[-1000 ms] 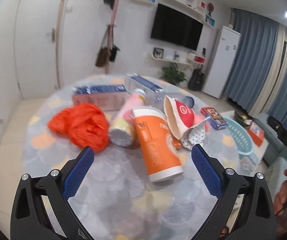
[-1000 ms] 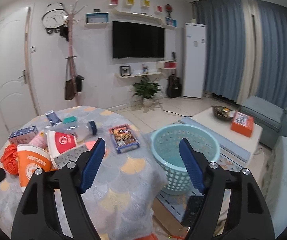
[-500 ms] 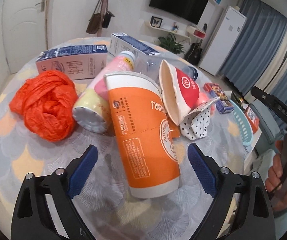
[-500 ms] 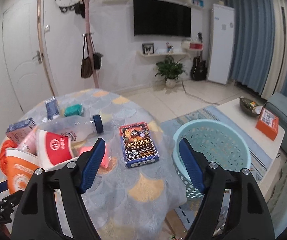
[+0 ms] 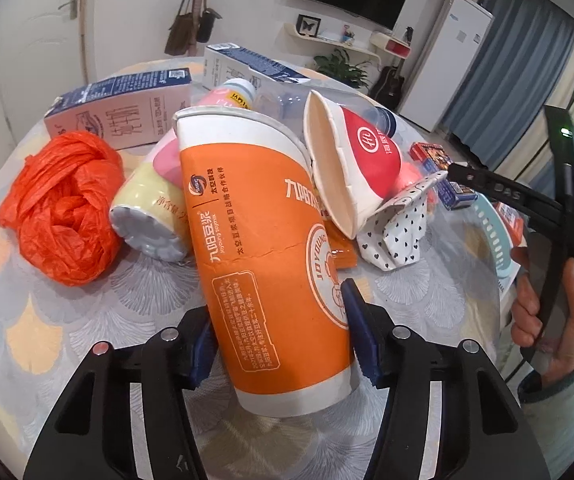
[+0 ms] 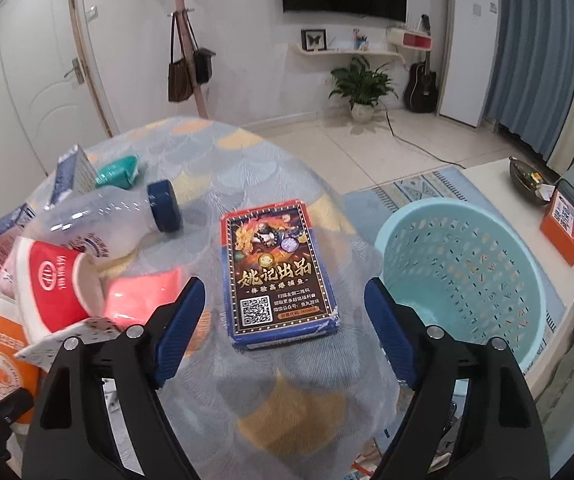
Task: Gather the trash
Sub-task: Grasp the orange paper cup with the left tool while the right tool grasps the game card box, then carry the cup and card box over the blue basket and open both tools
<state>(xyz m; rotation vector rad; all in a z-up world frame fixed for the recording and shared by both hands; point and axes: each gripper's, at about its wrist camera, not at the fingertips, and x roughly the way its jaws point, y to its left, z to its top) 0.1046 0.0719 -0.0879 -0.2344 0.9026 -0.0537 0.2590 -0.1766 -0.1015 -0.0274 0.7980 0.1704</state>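
A tall orange paper cup (image 5: 263,248) lies on its side on the round table, its base toward me. My left gripper (image 5: 283,340) is shut on the cup near its base, one blue pad on each side. Around it lie an orange plastic bag (image 5: 63,208), a pink-yellow bottle (image 5: 155,200), a red paper cup (image 5: 363,160) and a dotted paper wrapper (image 5: 395,236). My right gripper (image 6: 283,328) is open and empty, with a dark card box (image 6: 275,272) lying flat between and beyond its fingers. A light blue basket (image 6: 463,276) stands on the floor to the right.
Two milk cartons (image 5: 123,112) and a clear plastic bottle with a blue cap (image 6: 119,216) lie at the back of the table. A teal wrapper (image 6: 119,170) lies further back. A low white table (image 6: 527,200) with an orange box (image 6: 563,224) stands beyond the basket.
My left gripper has moved forward and closed on the orange cup. My right gripper has moved down and forward toward the card box, still open.
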